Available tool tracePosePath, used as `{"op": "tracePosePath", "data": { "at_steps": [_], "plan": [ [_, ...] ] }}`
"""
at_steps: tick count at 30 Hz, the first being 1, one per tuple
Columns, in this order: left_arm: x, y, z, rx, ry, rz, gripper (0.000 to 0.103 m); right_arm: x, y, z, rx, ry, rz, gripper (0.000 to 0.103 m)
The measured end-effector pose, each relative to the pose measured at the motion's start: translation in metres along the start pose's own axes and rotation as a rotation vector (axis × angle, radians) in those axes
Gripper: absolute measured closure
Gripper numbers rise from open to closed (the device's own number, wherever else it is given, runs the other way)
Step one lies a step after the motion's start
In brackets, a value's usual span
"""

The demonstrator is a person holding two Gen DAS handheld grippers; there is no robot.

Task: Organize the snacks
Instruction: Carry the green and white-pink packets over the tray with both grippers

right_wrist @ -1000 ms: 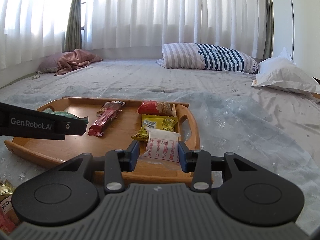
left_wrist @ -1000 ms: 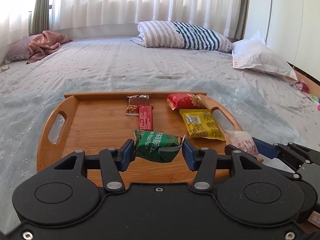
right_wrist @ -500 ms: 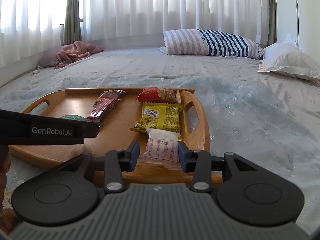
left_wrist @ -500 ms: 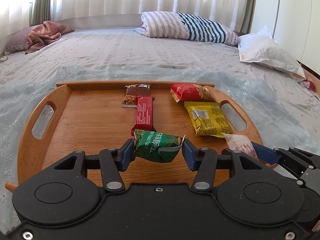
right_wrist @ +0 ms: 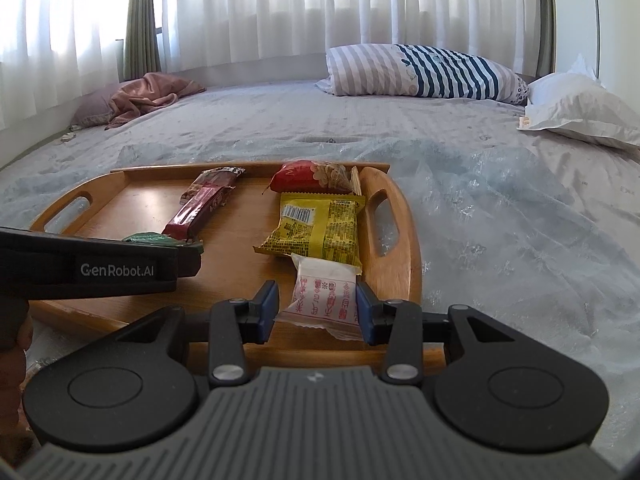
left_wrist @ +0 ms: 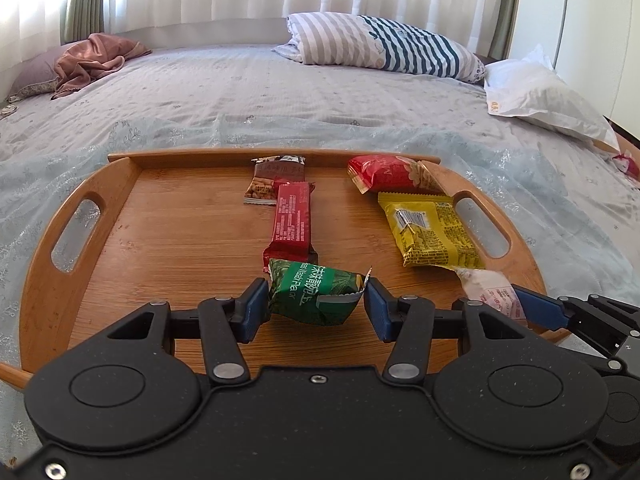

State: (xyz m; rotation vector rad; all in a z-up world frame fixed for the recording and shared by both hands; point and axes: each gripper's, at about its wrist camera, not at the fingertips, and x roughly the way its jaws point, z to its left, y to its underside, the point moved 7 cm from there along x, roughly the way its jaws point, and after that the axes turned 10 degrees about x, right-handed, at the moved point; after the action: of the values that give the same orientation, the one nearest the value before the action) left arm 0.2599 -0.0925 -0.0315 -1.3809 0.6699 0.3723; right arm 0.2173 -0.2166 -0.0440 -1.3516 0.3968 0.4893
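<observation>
The green pack [left_wrist: 314,294] is a small crinkled foil wrapper with white lettering and a torn silvery flap at its near right corner. It sits between the blue pads of the left gripper [left_wrist: 315,306], which is clamped on it from both sides, over the near middle of the wooden tray [left_wrist: 60,280]; whether it touches the tray floor I cannot tell. Its far end lies just at the near tip of the red bar [left_wrist: 292,224], which runs lengthwise away from the gripper toward a brown bar [left_wrist: 276,178] by the far rim.

The white pack [right_wrist: 324,290] is a flat pale sachet printed with red characters. The right gripper [right_wrist: 317,306] grips it by its sides, over the tray's near right corner. Its far edge overlaps the near edge of the yellow pack [right_wrist: 316,230], and beyond that lies a red pack [right_wrist: 310,178] against the far rim.

From the right wrist view the left gripper shows side-on at the left, with the green pack at its tip. The tray rests on a bed [left_wrist: 280,92] under a sheer cloth
</observation>
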Motion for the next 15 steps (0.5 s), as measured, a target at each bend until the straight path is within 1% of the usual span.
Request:
{"op": "tracePosePath", "data": {
  "at_steps": [15],
  "plan": [
    [0.0097,-0.0035,0.0021,-0.007,-0.021,0.007,0.052,0.0058,-0.0012,-0.0012,0.010,-0.005,0.020,0.056]
  ]
}}
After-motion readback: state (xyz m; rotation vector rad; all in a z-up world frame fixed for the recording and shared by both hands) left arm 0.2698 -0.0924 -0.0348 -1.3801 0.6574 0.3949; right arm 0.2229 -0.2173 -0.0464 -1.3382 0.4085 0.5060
